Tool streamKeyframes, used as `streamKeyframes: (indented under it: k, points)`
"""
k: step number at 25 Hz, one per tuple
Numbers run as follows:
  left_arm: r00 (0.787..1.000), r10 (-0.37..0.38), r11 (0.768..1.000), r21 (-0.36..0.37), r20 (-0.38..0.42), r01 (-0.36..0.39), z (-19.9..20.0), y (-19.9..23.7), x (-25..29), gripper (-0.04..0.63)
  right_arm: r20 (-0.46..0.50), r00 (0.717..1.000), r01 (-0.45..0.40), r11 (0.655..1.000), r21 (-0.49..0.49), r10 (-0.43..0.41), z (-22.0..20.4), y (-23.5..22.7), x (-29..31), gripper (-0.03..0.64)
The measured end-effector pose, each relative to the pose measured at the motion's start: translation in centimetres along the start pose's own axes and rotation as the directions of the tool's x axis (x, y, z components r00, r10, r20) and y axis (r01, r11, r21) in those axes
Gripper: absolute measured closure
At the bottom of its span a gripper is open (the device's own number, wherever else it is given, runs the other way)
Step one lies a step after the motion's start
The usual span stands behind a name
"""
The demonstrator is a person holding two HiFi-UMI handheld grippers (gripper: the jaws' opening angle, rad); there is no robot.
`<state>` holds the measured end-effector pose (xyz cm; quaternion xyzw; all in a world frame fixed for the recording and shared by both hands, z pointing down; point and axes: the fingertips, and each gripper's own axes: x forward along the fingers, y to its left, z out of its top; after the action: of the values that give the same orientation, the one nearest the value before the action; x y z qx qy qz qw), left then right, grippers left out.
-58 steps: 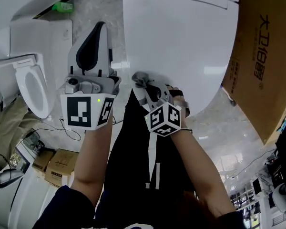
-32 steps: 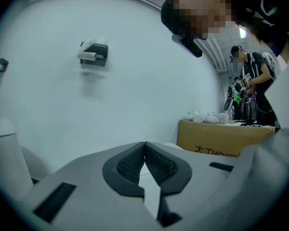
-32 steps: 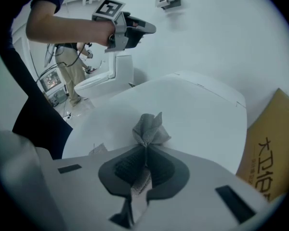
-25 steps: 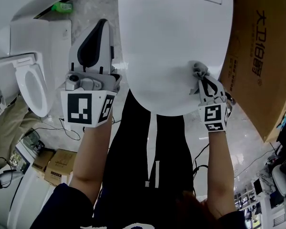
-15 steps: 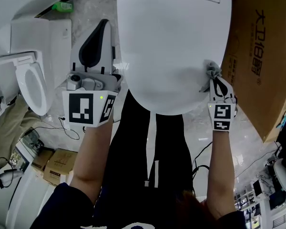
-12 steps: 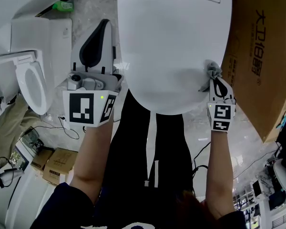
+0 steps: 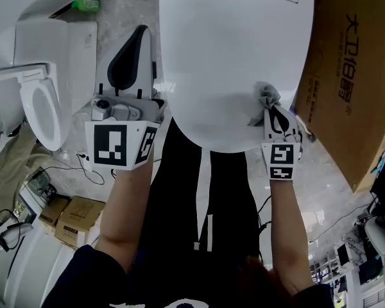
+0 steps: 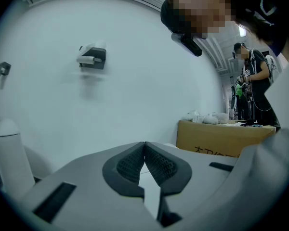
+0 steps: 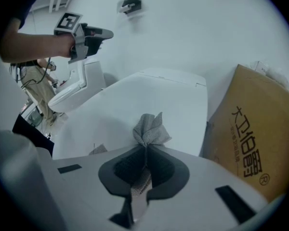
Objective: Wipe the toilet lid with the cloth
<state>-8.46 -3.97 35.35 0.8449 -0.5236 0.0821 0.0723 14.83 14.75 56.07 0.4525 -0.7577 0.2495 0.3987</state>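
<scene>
On the right half of the white lid [image 7: 231, 50], near its front edge, a grey cloth [image 7: 264, 97] sits bunched in the right tongs [image 9: 145, 152]. They are clenched on its gathered middle, a tuft fanning out past the tips and a tail trailing back between them. Soft, light and limp, the cloth looks likelier to fold than to push, so a hold low on the bunch, close to the lid, would probably serve best. The glossy lid should let it slide easily. The left tongs [image 8: 144, 147] are held clear beside the lid, pinched together on nothing. A cardboard box [image 7: 350, 76] stands just right of the lid, and a second toilet [image 7: 42, 108] lies off to the left. How much cloth actually presses on the lid is hidden beneath the tongs. The lid's rear is cut off at the head view's top edge, and no dirt can be made out on the white surface.
</scene>
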Motion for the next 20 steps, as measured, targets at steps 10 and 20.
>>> streamKeyframes:
  k: [10, 20]
  points:
    - [1.0, 0.012, 1.0, -0.001, 0.0, -0.012, -0.1, -0.1, -0.7, 0.575, 0.0, 0.969, -0.244, 0.961, -0.128, 0.246, 3.0, 12.8, 2.5, 0.581]
    - [1.0, 0.03, 1.0, 0.0, -0.004, -0.03, -0.6, -0.2, -1.3, 0.575, -0.077, 0.9, -0.431, 0.849, -0.307, 0.429, 4.1, 20.6, 3.6, 0.581]
